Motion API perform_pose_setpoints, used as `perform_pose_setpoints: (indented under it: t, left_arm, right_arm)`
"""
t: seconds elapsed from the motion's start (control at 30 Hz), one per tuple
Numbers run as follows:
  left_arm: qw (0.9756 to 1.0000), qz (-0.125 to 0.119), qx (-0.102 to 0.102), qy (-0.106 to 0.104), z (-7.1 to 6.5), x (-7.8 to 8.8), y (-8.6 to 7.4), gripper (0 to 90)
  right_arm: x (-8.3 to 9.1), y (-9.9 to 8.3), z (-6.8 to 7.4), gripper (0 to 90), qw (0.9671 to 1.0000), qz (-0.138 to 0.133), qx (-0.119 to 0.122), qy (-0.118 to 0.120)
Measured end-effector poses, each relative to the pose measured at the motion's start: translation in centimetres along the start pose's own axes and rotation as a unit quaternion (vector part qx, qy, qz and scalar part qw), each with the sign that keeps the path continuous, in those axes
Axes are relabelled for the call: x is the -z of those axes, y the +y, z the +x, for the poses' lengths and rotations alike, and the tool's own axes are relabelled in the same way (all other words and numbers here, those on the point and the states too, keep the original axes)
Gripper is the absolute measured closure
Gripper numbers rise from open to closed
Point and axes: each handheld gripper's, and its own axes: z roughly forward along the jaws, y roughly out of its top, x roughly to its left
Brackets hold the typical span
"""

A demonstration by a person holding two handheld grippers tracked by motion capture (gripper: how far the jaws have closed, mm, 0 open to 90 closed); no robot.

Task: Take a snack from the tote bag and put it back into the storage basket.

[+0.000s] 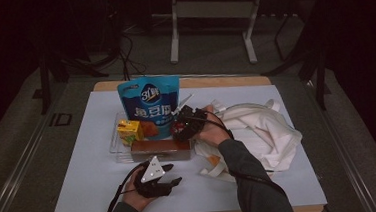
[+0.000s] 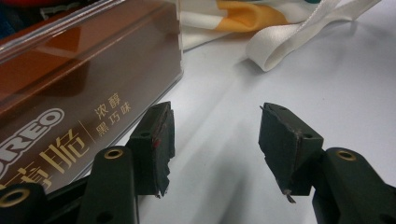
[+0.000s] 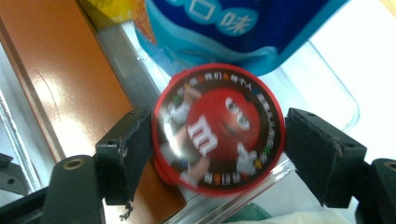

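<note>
Gripping a red M&M's tub (image 3: 218,128), right tongs (image 3: 218,140), left tongs (image 2: 214,149) open beside brown OREO box (image 2: 70,88).

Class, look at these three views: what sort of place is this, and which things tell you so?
Probably a staged recording room or lab, not a home: a white-topped table on grey floor in a dark room, metal stand legs behind, and snacks in a clear plastic tray beside a white cloth bag.
</note>
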Motion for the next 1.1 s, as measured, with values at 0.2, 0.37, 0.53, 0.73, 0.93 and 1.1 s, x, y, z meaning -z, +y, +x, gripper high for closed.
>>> perform_pose_setpoints:
  t: [0.2, 0.37, 0.53, 0.73, 0.93, 1.1]
  left_arm:
    - [1.0000, 0.000, 0.000, 0.001, 0.0, 0.0, 0.0, 44.9]
    - [1.0000, 0.000, 0.001, 0.001, 0.0, 0.0, 0.0, 44.8]
    - [1.0000, -0.001, 0.002, 0.001, 0.0, 0.0, 0.0, 44.9]
    - [1.0000, -0.001, 0.002, 0.001, 0.0, 0.0, 0.0, 44.8]
    - [1.0000, -0.001, 0.003, 0.002, 0.0, 0.0, 0.0, 44.8]
    - [1.0000, 0.000, 0.002, 0.001, 0.0, 0.0, 0.0, 44.7]
  right_arm:
    - [1.0, -0.2, -0.5, 25.0, 0.9998, -0.015, -0.008, 0.005]
    - [2.0, -0.6, -1.0, 25.4, 0.9993, -0.029, -0.021, 0.006]
    - [3.0, -1.0, -1.4, 26.0, 0.9986, -0.040, -0.032, 0.008]
    - [4.1, -1.4, -1.6, 31.3, 0.9976, -0.055, -0.039, 0.016]
    - [4.9, -1.8, -1.6, 37.4, 0.9967, -0.064, -0.048, 0.015]
    - [5.6, -2.3, -1.6, 40.0, 0.9955, -0.074, -0.058, 0.011]
